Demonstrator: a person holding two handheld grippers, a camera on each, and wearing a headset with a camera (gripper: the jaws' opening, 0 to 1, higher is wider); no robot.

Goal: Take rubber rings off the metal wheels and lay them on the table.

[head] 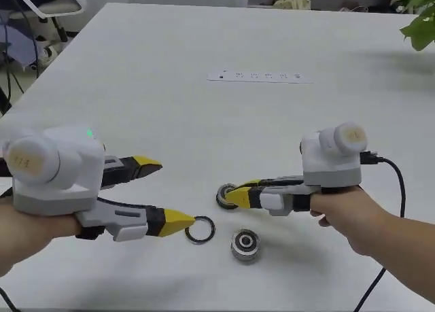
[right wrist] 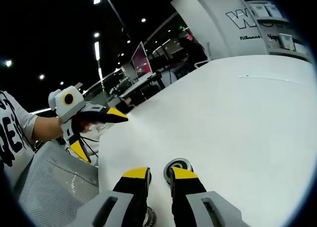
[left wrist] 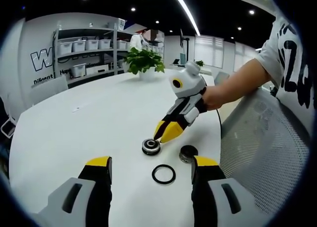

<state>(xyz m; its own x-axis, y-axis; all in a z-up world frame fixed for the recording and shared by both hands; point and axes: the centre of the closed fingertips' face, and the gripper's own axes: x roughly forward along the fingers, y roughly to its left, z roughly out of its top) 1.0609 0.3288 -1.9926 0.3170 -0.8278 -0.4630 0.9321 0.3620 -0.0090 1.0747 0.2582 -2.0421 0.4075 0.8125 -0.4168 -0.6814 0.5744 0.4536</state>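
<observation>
Item 1: rubber ring (head: 200,230), black, loose and flat on the white table (head: 170,88). It lies just ahead of the left gripper (head: 163,193), close off the tip of one jaw and held by nothing.

Item 2: metal wheel (head: 226,195), dark-rimmed, flat on the table at the very tips of the right gripper (head: 236,195).

Item 3: second metal wheel (head: 245,245), just beside those tips and near the loose ring.

Left gripper: we record its jaws spread wide, nothing between them.

Right gripper: jaws drawn close with a narrow gap. We cannot tell whether they pinch the wheel's rim.

A hand (head: 346,210) holds the right gripper, and a black cable (head: 397,189) trails behind it.

Beyond both grippers: white power strip (head: 259,76), well apart.
</observation>
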